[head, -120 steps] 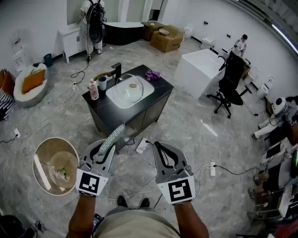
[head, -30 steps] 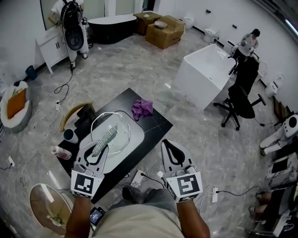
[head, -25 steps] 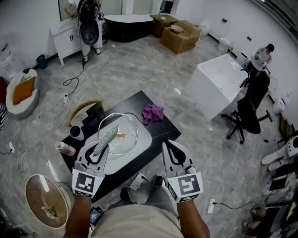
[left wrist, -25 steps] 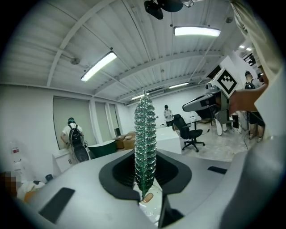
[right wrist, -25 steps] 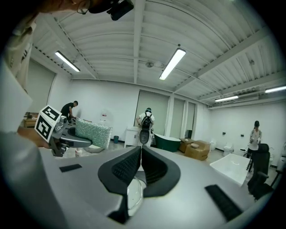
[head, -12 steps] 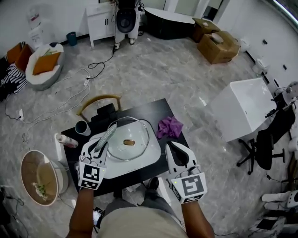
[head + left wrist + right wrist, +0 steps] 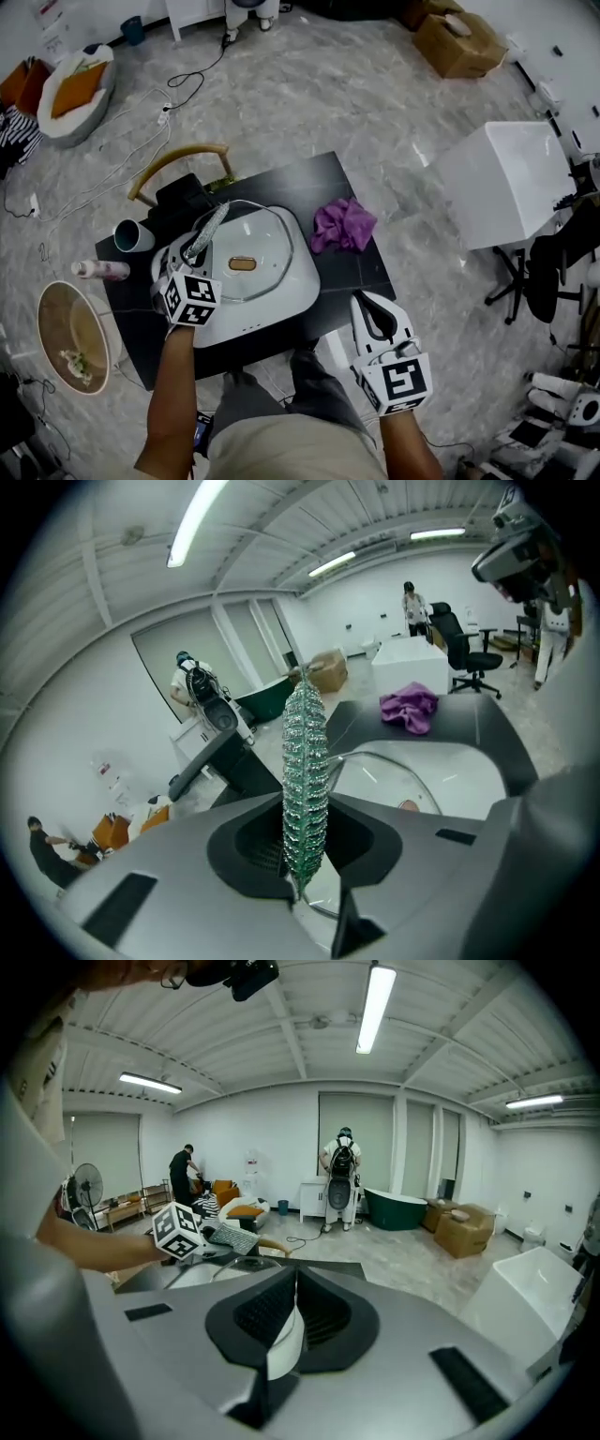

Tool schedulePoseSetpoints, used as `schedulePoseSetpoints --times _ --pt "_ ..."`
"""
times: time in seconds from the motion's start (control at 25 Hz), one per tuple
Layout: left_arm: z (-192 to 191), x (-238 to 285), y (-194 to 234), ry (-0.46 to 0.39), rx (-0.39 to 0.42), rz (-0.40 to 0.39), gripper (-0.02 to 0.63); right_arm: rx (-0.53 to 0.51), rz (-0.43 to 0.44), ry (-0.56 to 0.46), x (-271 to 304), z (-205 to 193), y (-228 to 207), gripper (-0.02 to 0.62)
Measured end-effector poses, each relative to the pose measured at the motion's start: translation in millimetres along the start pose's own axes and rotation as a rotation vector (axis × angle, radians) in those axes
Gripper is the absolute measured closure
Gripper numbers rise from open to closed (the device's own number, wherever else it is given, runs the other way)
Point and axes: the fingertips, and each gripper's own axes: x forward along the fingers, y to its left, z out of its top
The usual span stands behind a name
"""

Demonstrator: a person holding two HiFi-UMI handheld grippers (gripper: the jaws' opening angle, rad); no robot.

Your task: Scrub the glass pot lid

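My left hand-held gripper (image 7: 187, 259), clamped on the scrubber (image 7: 208, 230), has moved up over the glass lid (image 7: 270, 246). My right hand-held gripper (image 7: 368, 307), jaws together and empty, hangs back. Scrubbing can begin.

Bright, even light falls from ceiling strip lights (image 7: 375, 1007), so shadows are soft. The grey floor (image 7: 309, 94) carries pale sheen in the head view's upper half. Thin glints edge the glass pot lid (image 7: 403, 780), and the scrubber (image 7: 305, 752) sparkles. Every view bows strongly at its edges; both gripper views have black corners
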Motion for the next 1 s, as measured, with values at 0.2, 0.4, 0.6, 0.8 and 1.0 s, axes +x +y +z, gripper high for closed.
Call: schedulePoseSetpoints --times 0.2,0.4,0.6,0.8,1.0 --pt "-11 47 -18 0.113 0.111 -0.033 0.518 0.048 -0.019 0.034 3 -30 -17 0.571" --pt "3 69 -64 0.119 0.189 -0.12 0.518 0.085 -0.021 0.04 7 -44 -24 0.571" --pt "22 87 -131 0.114 0.281 -0.261 0.52 0.114 -0.026 0.052 6 -55 -25 0.571" --pt "30 99 -169 0.124 0.34 -0.332 0.52 0.131 -0.042 0.059 2 -65 -34 0.571" --pt "29 97 -165 0.124 0.34 -0.33 0.52 0.138 -0.049 0.064 -1 -69 -36 0.571"
